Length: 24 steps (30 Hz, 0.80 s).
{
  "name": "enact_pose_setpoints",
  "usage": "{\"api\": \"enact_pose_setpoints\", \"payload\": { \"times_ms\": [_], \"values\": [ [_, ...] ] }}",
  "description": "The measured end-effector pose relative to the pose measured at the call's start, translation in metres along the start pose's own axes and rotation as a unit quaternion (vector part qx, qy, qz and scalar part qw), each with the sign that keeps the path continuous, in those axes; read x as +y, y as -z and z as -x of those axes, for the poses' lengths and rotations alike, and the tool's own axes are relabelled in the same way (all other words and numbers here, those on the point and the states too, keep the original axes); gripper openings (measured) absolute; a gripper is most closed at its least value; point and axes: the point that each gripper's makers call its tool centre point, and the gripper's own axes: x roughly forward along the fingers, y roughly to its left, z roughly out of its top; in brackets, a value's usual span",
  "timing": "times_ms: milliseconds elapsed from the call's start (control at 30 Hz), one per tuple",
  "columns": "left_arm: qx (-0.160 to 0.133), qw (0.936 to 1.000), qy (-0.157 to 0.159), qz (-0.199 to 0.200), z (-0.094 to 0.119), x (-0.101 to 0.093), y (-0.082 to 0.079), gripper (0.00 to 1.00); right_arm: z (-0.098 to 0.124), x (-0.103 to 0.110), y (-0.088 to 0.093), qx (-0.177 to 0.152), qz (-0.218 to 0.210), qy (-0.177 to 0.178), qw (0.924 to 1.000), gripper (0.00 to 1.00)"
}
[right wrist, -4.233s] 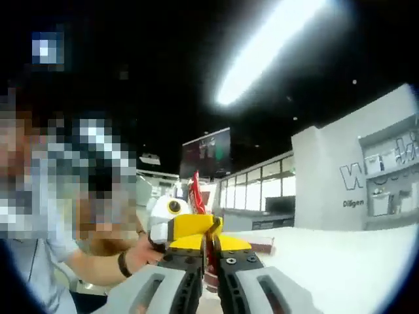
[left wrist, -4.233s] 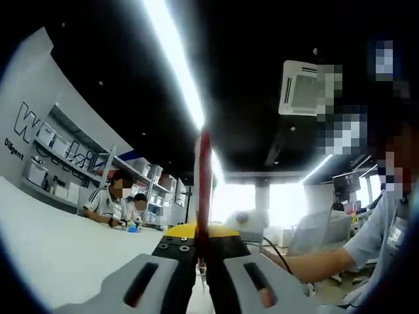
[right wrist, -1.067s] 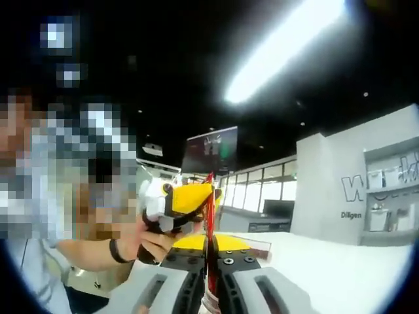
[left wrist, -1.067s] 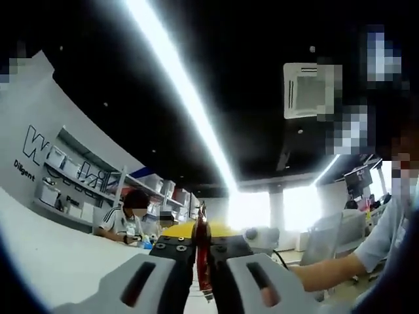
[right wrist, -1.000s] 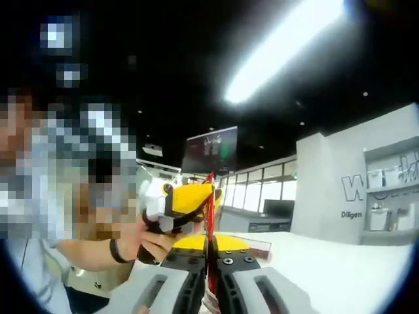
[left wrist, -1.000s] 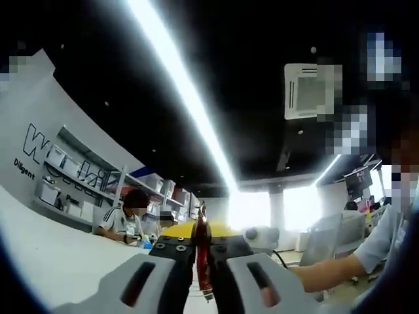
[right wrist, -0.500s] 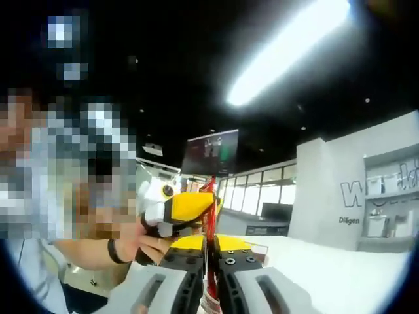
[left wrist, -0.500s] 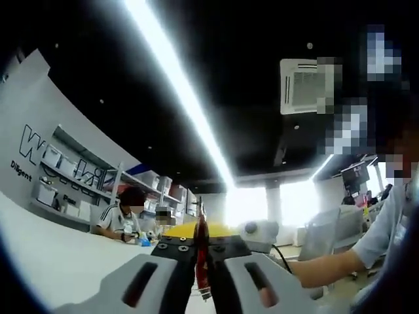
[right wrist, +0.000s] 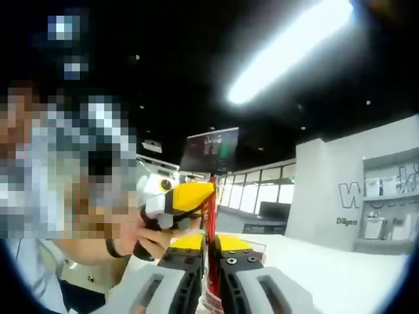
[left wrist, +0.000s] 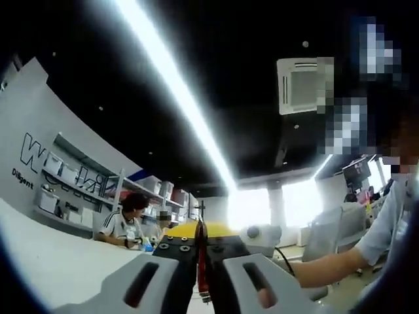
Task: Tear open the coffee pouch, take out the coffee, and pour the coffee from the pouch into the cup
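Up in the air, well above the white table (right wrist: 347, 271), the red coffee pouch (right wrist: 210, 216) is seen edge-on as a thin strip, pinched from both sides; in the left gripper view the same pouch (left wrist: 200, 261) stands between that gripper's 2 grey jaws, which are pressed together on it; the left gripper (left wrist: 198, 275) is thus clamped on the pouch. In the right gripper view the right gripper (right wrist: 210, 281) is likewise closed on the pouch's lower part, while the other gripper (yellow and white) sits just beside the pouch's top, held by the person's hand (right wrist: 147, 239). Behind, a long ceiling light (left wrist: 177, 98) runs overhead; 2 seated people (left wrist: 127, 222) are at the far table by the wall shelves (left wrist: 59, 203).
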Motion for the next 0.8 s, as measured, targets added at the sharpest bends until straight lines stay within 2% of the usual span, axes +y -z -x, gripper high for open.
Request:
{"api": "enact_pose_setpoints", "payload": {
  "times_ms": [67, 200, 267, 300, 333, 367, 400, 500, 567, 633, 800],
  "values": [
    [-0.005, 1.0, -0.002, -0.002, 0.0, 0.0, -0.002, 0.04, 0.001, -0.002, 0.001, 0.001, -0.004, 0.0, 1.0, 0.1],
    [-0.013, 0.9999, -0.009, -0.002, 0.002, 0.001, -0.005, 0.05, 0.003, 0.0, 0.0, -0.006, 0.0, -0.008, 0.9999, 0.05],
    [-0.016, 0.9997, -0.017, 0.007, 0.003, 0.004, -0.004, 0.08, 0.002, 0.0, 0.002, 0.002, 0.009, -0.005, 0.9999, 0.04],
    [-0.008, 0.9997, -0.019, 0.011, 0.002, 0.005, 0.001, 0.11, 0.001, 0.001, 0.002, 0.001, 0.009, -0.005, 0.9999, 0.03],
    [0.019, 0.9995, -0.005, 0.024, 0.001, 0.001, 0.013, 0.14, 0.001, 0.001, 0.0, -0.003, 0.006, -0.006, 1.0, 0.03],
    [0.038, 0.9989, -0.005, 0.028, 0.0, 0.0, 0.021, 0.14, 0.0, 0.001, -0.003, -0.01, 0.003, -0.007, 0.9999, 0.03],
    [0.041, 0.999, -0.009, 0.013, -0.002, 0.002, 0.025, 0.14, 0.0, 0.002, -0.005, -0.013, 0.003, -0.01, 0.9999, 0.03],
    [0.033, 0.9994, -0.007, 0.006, -0.001, 0.0, 0.025, 0.11, -0.002, 0.003, -0.004, -0.006, 0.006, -0.011, 0.9999, 0.03],
    [0.036, 0.9993, 0.0, 0.008, 0.0, -0.002, 0.026, 0.06, -0.001, 0.002, -0.003, -0.003, 0.001, -0.008, 1.0, 0.04],
    [0.041, 0.9991, -0.005, -0.007, 0.0, 0.0, 0.027, 0.04, 0.0, -0.002, -0.001, 0.001, -0.007, 0.002, 1.0, 0.08],
    [0.018, 0.9994, -0.004, 0.031, 0.003, 0.004, 0.019, 0.04, 0.001, -0.004, -0.002, -0.01, -0.019, 0.005, 0.9998, 0.09]
  ]
}}
